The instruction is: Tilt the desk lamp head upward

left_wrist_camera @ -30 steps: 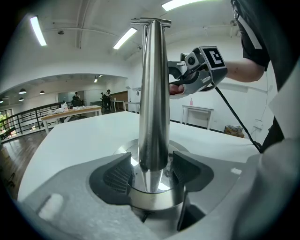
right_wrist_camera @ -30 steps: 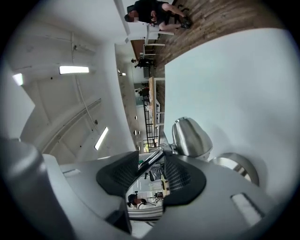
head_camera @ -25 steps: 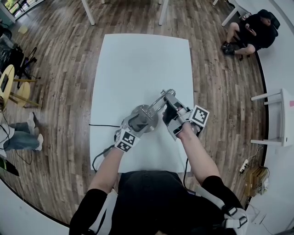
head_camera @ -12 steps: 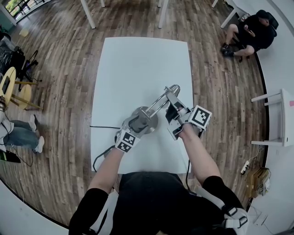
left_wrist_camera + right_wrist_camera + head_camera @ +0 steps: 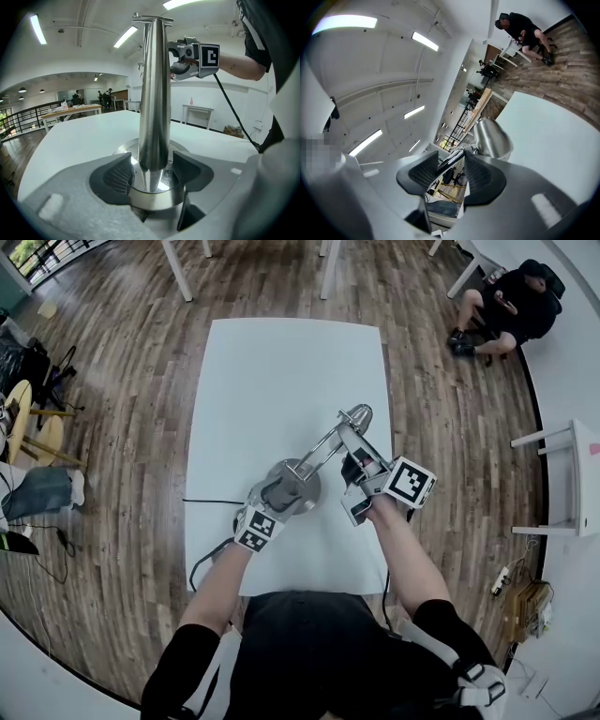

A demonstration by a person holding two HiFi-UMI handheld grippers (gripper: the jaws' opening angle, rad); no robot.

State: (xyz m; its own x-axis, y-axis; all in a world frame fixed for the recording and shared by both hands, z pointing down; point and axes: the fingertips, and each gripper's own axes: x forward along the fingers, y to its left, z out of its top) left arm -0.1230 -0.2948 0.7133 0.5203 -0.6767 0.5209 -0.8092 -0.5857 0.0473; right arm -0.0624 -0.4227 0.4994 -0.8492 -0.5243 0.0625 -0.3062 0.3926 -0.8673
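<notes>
Now: L gripper (image 5: 151, 169) clamped on lamp post (image 5: 153, 93) low down; R gripper (image 5: 451, 173) jaws fairly wide, apparently pinching thin arm (image 5: 449, 160) behind lamp head (image 5: 491, 138).

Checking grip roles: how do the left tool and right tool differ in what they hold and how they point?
The left tool clamps the lamp's upright post low at its base, pointing downward; the right tool pinches the thin arm beside the lamp head, held level and higher. Both are closed on the same chrome lamp.
</notes>
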